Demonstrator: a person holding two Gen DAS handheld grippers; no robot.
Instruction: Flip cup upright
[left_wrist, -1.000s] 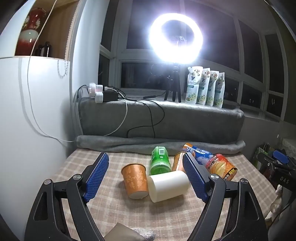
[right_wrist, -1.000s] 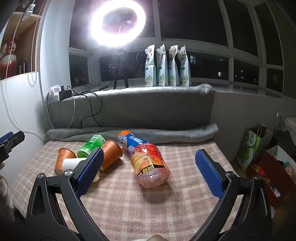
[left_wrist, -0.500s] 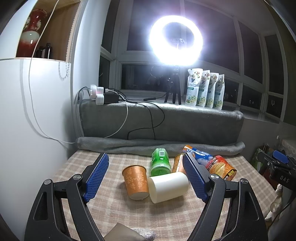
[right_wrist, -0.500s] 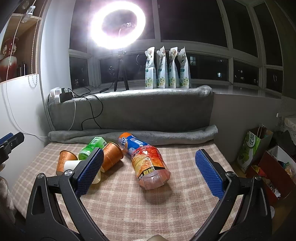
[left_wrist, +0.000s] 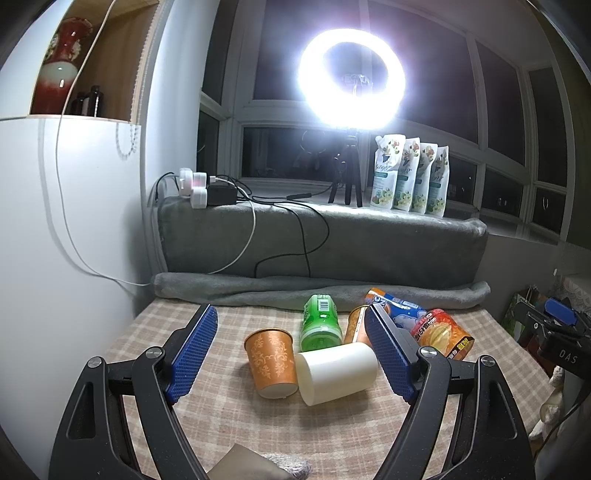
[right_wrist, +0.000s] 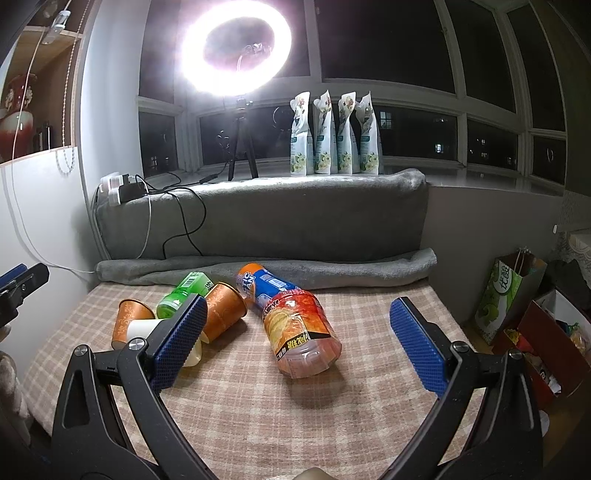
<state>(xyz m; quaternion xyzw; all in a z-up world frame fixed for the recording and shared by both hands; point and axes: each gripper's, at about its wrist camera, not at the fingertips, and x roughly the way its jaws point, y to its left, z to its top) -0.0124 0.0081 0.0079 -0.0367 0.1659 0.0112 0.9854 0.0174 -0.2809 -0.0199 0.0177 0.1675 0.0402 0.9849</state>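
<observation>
Checked cloth is covering the table (left_wrist: 229, 417) we are working over, with grey blanket rolled along its far edge. Toward that far edge a cluster is lying: a red snack jar (right_wrist: 299, 332), a green bottle (left_wrist: 320, 326), a blue-labelled bottle (right_wrist: 267, 286), two patterned orange cups and a white cup (left_wrist: 338, 373). We are taking the white cup, tipped on its side with its base facing us, as the one to right; it is touching the mouth-down orange cup (left_wrist: 272, 363) beside it. It is looking light, thin-walled and easy to crush or roll, so we are judging a gentle pinch across its middle to be best. Our left gripper (left_wrist: 291, 354) is hanging spread wide and empty before it; our right gripper (right_wrist: 295, 341) is likewise splayed, holding nothing. Compared with a second ago, the left view is sitting slightly higher, nothing on the table having shifted.
</observation>
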